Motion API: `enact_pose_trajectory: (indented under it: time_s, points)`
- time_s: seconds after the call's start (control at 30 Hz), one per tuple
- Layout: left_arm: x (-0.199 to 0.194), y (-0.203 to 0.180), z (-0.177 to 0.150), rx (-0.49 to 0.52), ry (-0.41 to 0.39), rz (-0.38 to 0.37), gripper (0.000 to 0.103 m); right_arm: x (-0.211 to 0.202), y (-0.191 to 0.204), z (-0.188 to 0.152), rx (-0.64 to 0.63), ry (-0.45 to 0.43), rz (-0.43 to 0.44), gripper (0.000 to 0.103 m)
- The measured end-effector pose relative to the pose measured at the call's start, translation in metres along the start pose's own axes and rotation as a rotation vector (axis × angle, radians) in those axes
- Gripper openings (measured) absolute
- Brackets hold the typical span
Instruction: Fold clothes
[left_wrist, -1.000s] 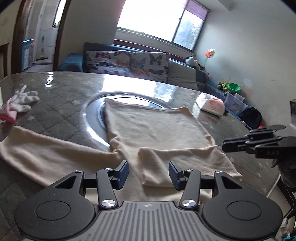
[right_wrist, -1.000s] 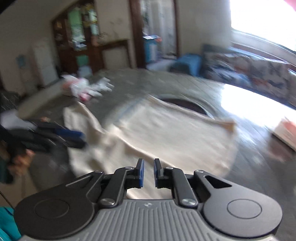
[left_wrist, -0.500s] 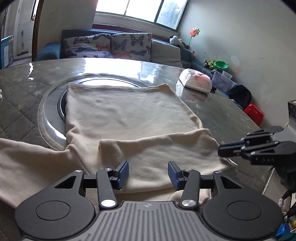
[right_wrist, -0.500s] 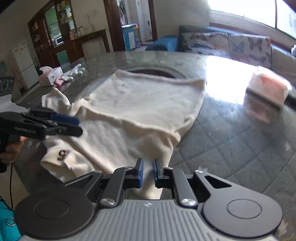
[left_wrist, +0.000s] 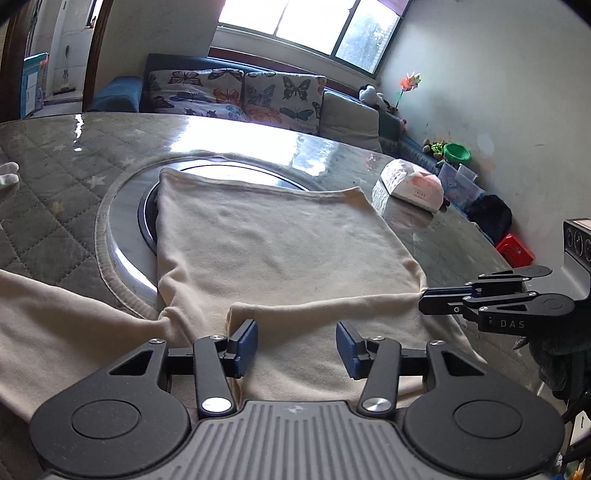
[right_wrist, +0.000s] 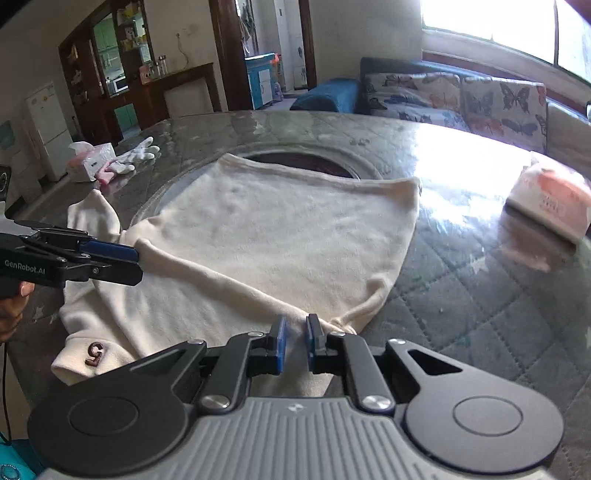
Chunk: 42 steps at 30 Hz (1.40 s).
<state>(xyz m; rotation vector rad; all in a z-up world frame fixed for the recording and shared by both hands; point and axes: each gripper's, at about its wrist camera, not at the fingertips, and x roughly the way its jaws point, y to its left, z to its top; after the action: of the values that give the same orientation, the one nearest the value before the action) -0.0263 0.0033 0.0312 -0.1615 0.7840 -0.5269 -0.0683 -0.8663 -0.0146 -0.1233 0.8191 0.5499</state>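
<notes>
A cream long-sleeved sweater (left_wrist: 280, 251) lies flat on the round table, one sleeve folded across its near part; it also shows in the right wrist view (right_wrist: 280, 236). My left gripper (left_wrist: 295, 345) is open and empty, low over the folded sleeve's cuff end. It appears from the side in the right wrist view (right_wrist: 110, 258). My right gripper (right_wrist: 294, 341) is nearly shut with a narrow gap, over the sweater's right armpit corner; whether cloth is pinched is unclear. It shows side-on in the left wrist view (left_wrist: 436, 301). The other sleeve (left_wrist: 55, 325) trails left.
A tissue pack (right_wrist: 550, 199) lies on the table at the right. White gloves (right_wrist: 135, 158) and a pink pack (right_wrist: 88, 166) lie at the far left. The table's glass turntable rim (left_wrist: 122, 236) sits under the sweater. A sofa (left_wrist: 236, 92) stands behind.
The right gripper has swung from the middle of the sweater to its right corner. The left gripper stays open over the folded sleeve, with its view shifting slightly.
</notes>
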Motion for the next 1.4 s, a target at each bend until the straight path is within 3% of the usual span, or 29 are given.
enact_pose_trajectory:
  time_s: [0.2, 0.37, 0.5, 0.73, 0.9, 1.3, 1.37, 1.4]
  points:
    - [0.002, 0.006, 0.001, -0.022, -0.008, 0.01, 0.051, 0.006, 0.016, 0.007, -0.048, 0.001, 0.024, 0.013]
    - [-0.021, 0.017, -0.001, -0.05, -0.053, 0.042, 0.051, 0.014, 0.026, 0.009, -0.058, 0.022, 0.034, 0.016]
    - [-0.042, 0.042, 0.0, -0.117, -0.097, 0.154, 0.051, 0.013, 0.051, 0.018, -0.114, 0.01, 0.097, 0.016]
    - [-0.07, 0.093, -0.001, -0.239, -0.161, 0.445, 0.051, 0.029, 0.106, 0.023, -0.248, 0.029, 0.222, 0.018]
    - [-0.087, 0.126, -0.003, -0.325, -0.212, 0.615, 0.051, 0.039, 0.126, 0.017, -0.297, 0.056, 0.239, 0.025]
    - [-0.086, 0.158, -0.011, -0.421, -0.228, 0.71, 0.049, 0.016, 0.118, 0.022, -0.267, 0.018, 0.225, 0.025]
    - [-0.084, 0.161, -0.012, -0.429, -0.229, 0.723, 0.042, 0.014, 0.116, 0.021, -0.258, 0.012, 0.223, 0.025]
    - [-0.083, 0.159, -0.013, -0.417, -0.226, 0.728, 0.033, 0.013, 0.114, 0.021, -0.253, 0.008, 0.221, 0.025]
